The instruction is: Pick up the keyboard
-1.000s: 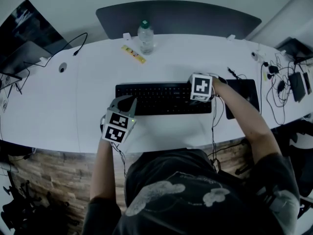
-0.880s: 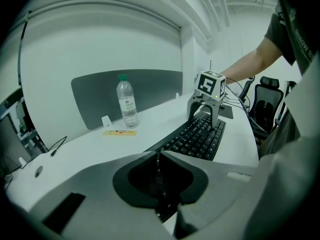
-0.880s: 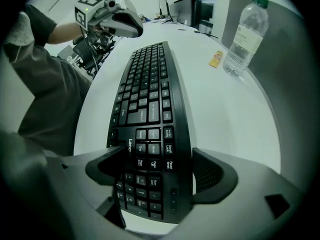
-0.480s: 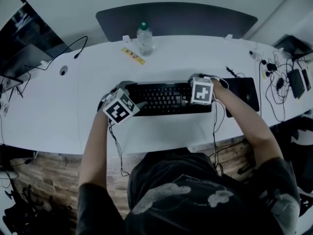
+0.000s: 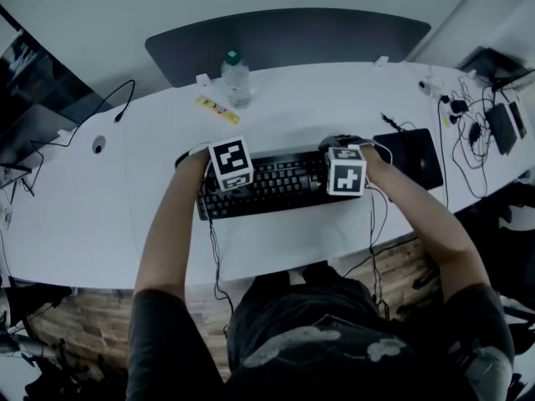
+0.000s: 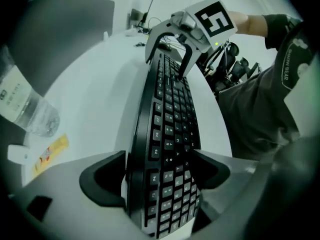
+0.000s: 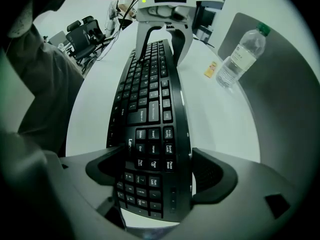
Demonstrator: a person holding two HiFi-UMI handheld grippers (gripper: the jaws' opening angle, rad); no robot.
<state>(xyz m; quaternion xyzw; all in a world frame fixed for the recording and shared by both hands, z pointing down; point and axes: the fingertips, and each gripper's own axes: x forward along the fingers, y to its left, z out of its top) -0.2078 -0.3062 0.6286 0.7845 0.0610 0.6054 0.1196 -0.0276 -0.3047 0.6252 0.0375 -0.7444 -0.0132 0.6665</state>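
A black keyboard (image 5: pixel 280 182) lies flat on the white desk (image 5: pixel 276 241). My left gripper (image 5: pixel 230 178) points down over its left end. Its jaws are opening and straddle the keyboard (image 6: pixel 167 134) from back edge to front edge, with the pads (image 6: pixel 107 179) close beside it. My right gripper (image 5: pixel 344 174) points straight down over the right end. Its jaws also stand on both sides of the keyboard (image 7: pixel 150 99), not visibly pressing. Each gripper view shows the other gripper at the far end: the right gripper (image 6: pixel 167 59) and the left gripper (image 7: pixel 160 46).
A clear water bottle (image 5: pixel 236 79) and a yellow packet (image 5: pixel 216 109) sit behind the keyboard. A black pad (image 5: pixel 411 159) lies to its right, with tangled cables (image 5: pixel 468 124) beyond. A dark divider panel (image 5: pixel 284 40) stands along the desk's far edge.
My left gripper moved from the desk in front of the keyboard's left corner onto its left end, turned to point down, and its jaws opened around the keyboard. The right gripper stayed put.
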